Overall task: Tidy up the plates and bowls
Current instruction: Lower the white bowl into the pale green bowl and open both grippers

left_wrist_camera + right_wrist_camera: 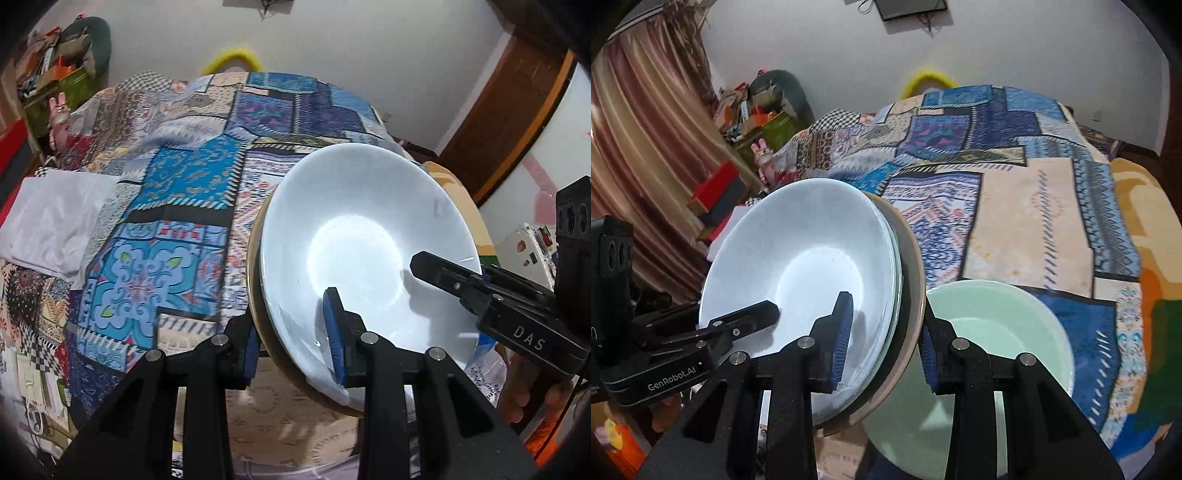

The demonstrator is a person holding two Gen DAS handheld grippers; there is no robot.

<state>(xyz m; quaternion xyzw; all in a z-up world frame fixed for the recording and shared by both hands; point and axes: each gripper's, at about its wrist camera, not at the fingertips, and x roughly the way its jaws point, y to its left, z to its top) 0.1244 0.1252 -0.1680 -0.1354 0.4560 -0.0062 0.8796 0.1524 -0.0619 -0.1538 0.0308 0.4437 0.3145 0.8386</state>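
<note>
A stack of dishes is held tilted above the bed: a white bowl on top, a brown plate underneath. My left gripper is shut on the stack's near rim. My right gripper is shut on the same stack, one pad inside the white bowl, one behind the brown plate. The right gripper shows in the left wrist view, the left gripper in the right wrist view. A pale green bowl sits on the bed below right.
A patchwork bedspread covers the bed. A folded white cloth lies at its left. Cluttered boxes and a curtain stand to the left. A wooden door is at right.
</note>
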